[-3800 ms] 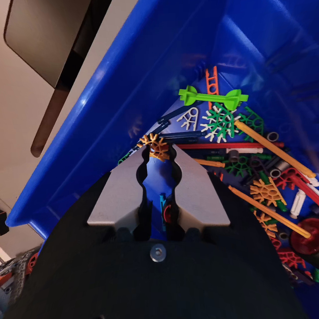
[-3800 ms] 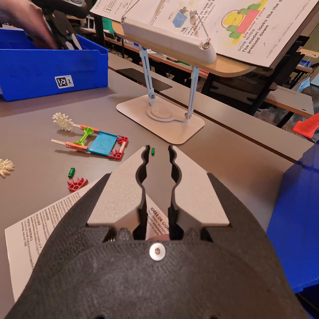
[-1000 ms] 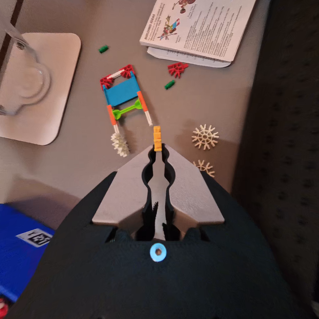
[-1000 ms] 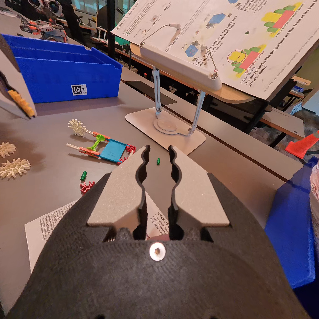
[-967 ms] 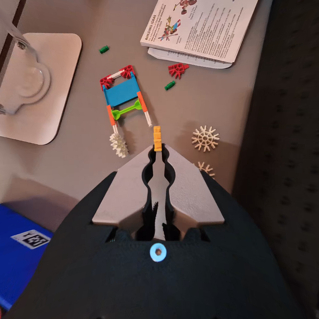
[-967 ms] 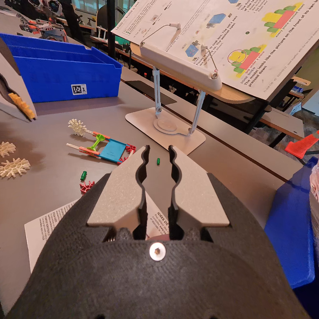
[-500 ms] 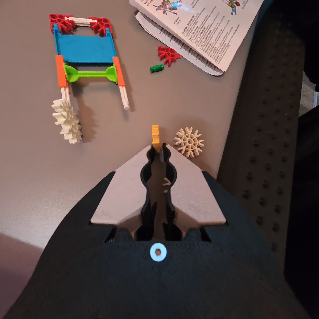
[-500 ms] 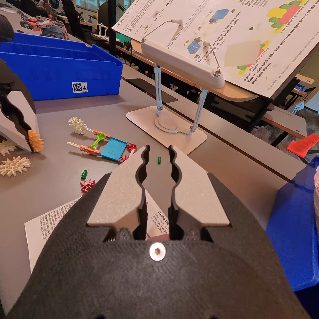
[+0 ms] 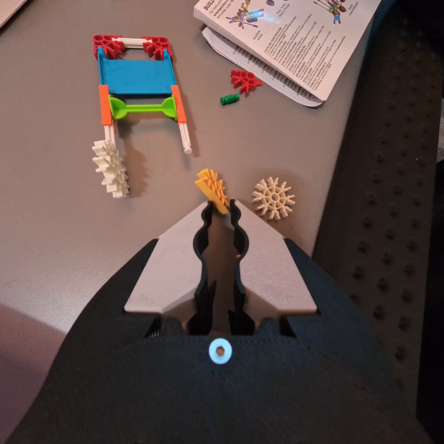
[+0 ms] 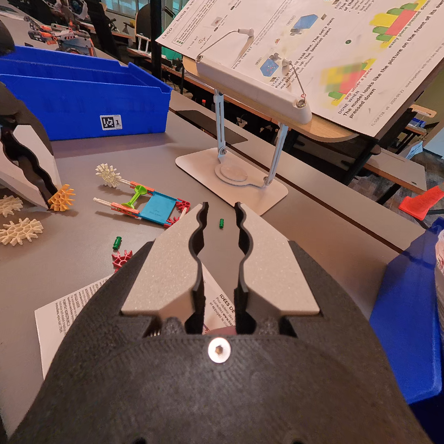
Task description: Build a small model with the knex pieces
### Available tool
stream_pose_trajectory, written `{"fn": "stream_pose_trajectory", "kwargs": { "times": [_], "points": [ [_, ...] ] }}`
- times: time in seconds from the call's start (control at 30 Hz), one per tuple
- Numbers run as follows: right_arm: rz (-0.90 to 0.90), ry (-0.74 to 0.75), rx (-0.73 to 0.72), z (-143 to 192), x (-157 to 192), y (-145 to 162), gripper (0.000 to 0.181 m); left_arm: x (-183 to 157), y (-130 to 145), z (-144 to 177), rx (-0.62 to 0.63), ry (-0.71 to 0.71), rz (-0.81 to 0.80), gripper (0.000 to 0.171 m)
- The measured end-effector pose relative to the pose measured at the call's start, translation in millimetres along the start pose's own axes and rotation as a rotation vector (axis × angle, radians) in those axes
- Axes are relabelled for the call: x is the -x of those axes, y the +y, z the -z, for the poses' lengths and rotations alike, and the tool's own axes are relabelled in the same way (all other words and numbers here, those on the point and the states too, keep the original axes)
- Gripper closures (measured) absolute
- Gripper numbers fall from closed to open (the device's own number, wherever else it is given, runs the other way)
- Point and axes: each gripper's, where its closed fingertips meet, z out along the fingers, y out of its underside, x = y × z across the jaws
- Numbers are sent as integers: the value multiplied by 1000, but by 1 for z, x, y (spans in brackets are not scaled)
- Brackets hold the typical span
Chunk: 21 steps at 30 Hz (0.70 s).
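Two tools: we see the left tool [image 9: 219, 204] slackened, jaws parted; the right tool [image 10: 221, 204] likewise released, empty, above the grey tabletop [image 9: 48, 216].
Orange snowflake connector [image 9: 212, 189]: tilted, loose between the left tips, touching the tabletop.
Cream snowflake connector [image 9: 273, 198]: at its 3 o'clock, just beside.
Blue-panel rod frame [image 9: 137, 77]: at 11 o'clock; one white rod carries a cream wheel [image 9: 110, 171], the other is bare.

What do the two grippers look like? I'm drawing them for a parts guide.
Both match: the left gripper and right gripper each have a textured black body, a silver bolt at its middle, and two pale grey wedge fingers with wavy black inner edges. No cables or sleeves show.
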Motion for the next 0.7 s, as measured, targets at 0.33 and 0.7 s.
{"fn": "stream_pose_trajectory", "kwargs": {
  "times": [0.33, 0.7],
  "points": [
    [3, 0, -2, 1, 0, -1, 160, 4, 3, 5, 4, -39, 6, 148],
    [2, -1, 2, 0, 0, 1, 160, 10, 3, 7, -3, -113, -45, 145]
  ]
}}
